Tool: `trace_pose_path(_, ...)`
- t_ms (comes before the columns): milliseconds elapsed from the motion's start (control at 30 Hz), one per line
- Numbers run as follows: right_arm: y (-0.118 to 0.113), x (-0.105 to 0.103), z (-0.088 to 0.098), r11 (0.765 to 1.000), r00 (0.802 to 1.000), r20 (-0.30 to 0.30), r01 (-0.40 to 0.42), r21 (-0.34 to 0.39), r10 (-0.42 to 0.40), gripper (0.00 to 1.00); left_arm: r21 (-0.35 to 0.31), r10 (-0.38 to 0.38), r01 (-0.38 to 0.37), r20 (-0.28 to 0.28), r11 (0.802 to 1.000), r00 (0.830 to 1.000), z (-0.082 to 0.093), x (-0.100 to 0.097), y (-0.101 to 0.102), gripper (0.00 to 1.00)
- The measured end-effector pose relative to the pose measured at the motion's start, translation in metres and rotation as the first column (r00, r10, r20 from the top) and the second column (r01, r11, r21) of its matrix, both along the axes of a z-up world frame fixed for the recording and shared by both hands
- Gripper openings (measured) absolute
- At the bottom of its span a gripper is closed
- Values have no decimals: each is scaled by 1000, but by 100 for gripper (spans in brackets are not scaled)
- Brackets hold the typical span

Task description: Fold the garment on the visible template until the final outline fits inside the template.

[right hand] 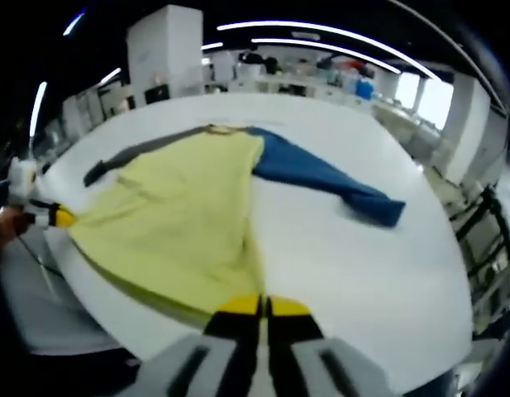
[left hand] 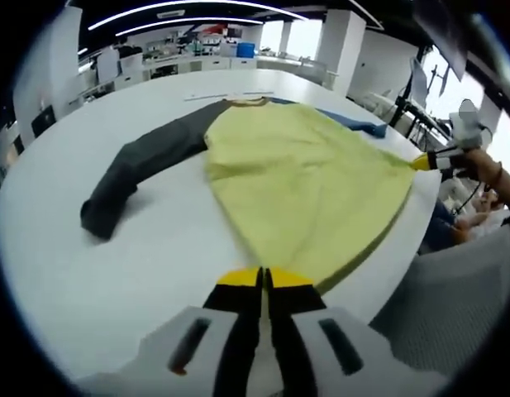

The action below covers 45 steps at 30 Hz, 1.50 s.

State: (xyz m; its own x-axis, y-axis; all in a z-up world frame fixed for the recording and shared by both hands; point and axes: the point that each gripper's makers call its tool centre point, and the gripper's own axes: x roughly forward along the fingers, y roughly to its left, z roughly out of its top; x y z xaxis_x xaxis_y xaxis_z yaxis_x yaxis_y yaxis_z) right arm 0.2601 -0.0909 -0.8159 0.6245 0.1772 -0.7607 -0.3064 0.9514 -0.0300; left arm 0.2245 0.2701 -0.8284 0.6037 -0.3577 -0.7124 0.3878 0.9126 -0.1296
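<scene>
Garment (left hand: 308,186): yellow body (grey and blue sleeves), flat on table (left hand: 114,273).
Left gripper (left hand: 263,279): pinching hem.
Right gripper (right hand: 264,306): pinching other hem corner.

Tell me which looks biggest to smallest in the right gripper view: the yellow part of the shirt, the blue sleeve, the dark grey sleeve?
1. Yellow body of the shirt: by far the largest.
2. Blue sleeve: clearly smaller.
3. Dark grey sleeve: looks smallest, just a thin strip, but it lies farther away and partly behind the yellow body, so its true size is unsure.
</scene>
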Motion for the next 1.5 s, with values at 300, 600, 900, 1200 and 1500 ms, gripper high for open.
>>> trace_pose_path(300,1,-18,-18,999,998,-40,49,21,-48,0,23,9,-8,-28,1000,1000,-5,-6,6,0)
trace_pose_path(600,3,-26,-29,998,995,-78,58,32,-55,0,34,16,-14,-76,999,997,-15,-13,11,0)
trace_pose_path(900,3,-27,-32,998,995,-87,48,52,-43,0,26,22,-20,-80,999,997,-17,-13,10,0)
trace_pose_path(1200,1,-23,-24,999,998,-66,16,51,-13,10,-7,58,-58,-42,998,997,-11,-8,12,7)
trace_pose_path(1500,13,-11,-14,989,996,-20,-79,123,82,37,-13,41,-40,66,999,997,3,5,12,46)
